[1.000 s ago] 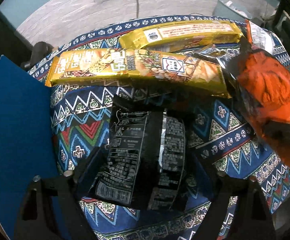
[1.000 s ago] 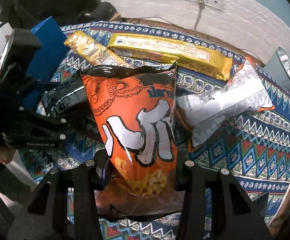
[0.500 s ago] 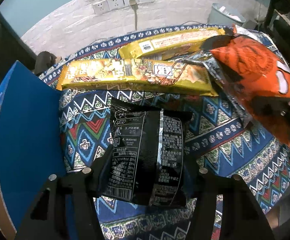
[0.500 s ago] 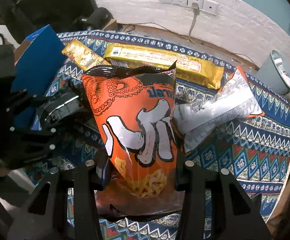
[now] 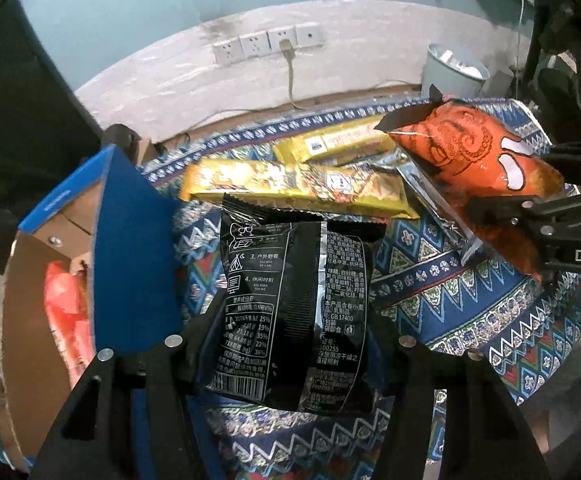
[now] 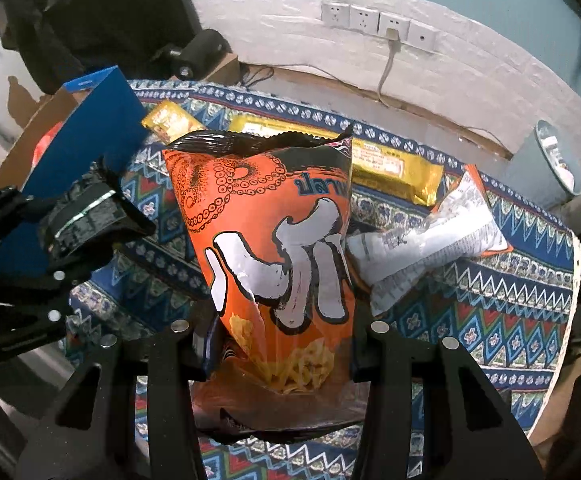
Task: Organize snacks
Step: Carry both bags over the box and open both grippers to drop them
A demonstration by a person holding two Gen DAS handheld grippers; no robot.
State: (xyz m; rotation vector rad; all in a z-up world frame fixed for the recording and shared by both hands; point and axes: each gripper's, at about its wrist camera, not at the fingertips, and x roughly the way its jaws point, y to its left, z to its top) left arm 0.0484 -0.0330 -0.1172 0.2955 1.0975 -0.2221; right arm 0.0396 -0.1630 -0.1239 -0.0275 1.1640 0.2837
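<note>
My left gripper [image 5: 290, 354] is shut on a black snack bag [image 5: 294, 304] and holds it above the patterned table, beside the open blue cardboard box [image 5: 130, 248]. My right gripper [image 6: 280, 340] is shut on an orange chip bag [image 6: 274, 240], also lifted; this bag shows at the right of the left wrist view [image 5: 478, 160]. The left gripper with the black bag [image 6: 86, 220] shows at the left of the right wrist view, next to the box [image 6: 86, 136].
Two long yellow snack packs [image 5: 294, 192] [image 5: 338, 140] lie at the back of the table [image 6: 490, 304]. A white and orange bag [image 6: 430, 240] lies at the right. An orange packet [image 5: 66, 316] sits in the box. A grey bin [image 6: 546, 164] stands beyond the table.
Both grippers have risen with their bags. The left one has moved toward the box, whose inside now shows. The orange bag is higher off the table.
</note>
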